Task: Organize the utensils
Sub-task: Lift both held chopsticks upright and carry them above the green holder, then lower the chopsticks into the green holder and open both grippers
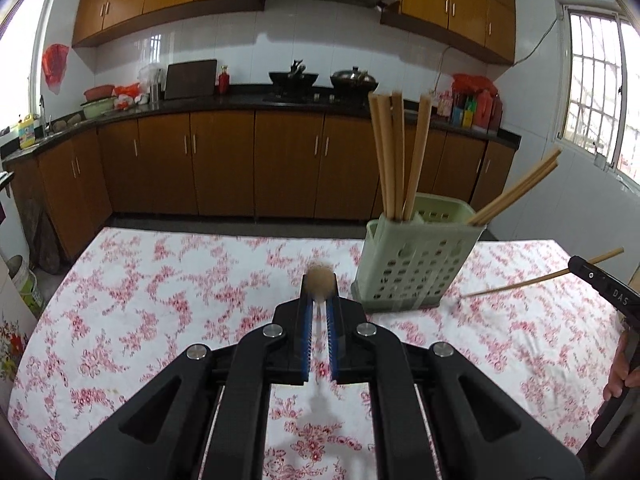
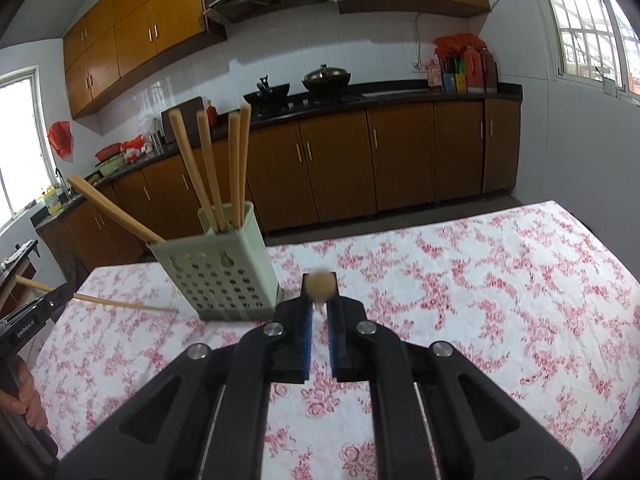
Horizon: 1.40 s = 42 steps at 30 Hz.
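Note:
A pale green perforated utensil holder [image 1: 416, 264] stands on the flowered tablecloth [image 1: 160, 300] with several wooden chopsticks [image 1: 394, 152] in it; it also shows in the right wrist view [image 2: 220, 272]. My left gripper [image 1: 319, 292] is shut on a chopstick seen end-on [image 1: 319, 282], left of the holder. My right gripper [image 2: 320, 292] is shut on another chopstick seen end-on [image 2: 320, 283], right of the holder. Each gripper and its chopstick shows from the side in the other view, the right one [image 1: 600, 280] with its chopstick [image 1: 520, 284] and the left one [image 2: 36, 316] with its chopstick [image 2: 120, 304].
Brown kitchen cabinets [image 1: 224, 164] and a black counter with pots [image 1: 354, 78] run behind the table. A hand [image 1: 622, 372] holds the right gripper's handle at the right edge. Windows [image 1: 596, 80] are on both sides.

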{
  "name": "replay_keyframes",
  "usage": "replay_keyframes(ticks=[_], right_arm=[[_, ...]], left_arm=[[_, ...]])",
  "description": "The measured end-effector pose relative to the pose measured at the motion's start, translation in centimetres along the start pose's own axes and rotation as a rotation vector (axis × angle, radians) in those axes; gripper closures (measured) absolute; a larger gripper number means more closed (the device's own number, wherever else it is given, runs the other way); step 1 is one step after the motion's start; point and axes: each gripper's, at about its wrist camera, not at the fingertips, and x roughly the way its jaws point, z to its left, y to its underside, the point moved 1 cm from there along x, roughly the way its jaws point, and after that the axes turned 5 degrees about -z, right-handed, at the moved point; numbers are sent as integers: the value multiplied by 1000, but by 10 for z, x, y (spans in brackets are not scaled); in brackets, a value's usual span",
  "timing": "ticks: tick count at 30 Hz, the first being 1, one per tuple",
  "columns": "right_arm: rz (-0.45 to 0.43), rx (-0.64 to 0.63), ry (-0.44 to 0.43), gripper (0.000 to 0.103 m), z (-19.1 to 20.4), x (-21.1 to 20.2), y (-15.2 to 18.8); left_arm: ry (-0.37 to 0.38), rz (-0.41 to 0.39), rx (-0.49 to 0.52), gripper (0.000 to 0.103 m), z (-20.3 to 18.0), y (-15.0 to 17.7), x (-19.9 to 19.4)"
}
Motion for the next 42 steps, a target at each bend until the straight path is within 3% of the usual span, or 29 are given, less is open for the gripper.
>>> replay_keyframes(ticks=[17,29,35,42], right_arm=[[-66,-19,-56,95,14,-19,-25],[-195,-41,-224,95,57,-73,-91],[-252,-61,-231,95,69,-78,-116],[-222,-76,-216,95,75,-48,-124]], left_arm=[[20,-75,12,96,-8,-20,-16],[130,-210,-4,96,-42,-78,-58],[125,-297,-24,96,-58,-111,-64],[94,-353,-13,96,-75,-133,-40]])
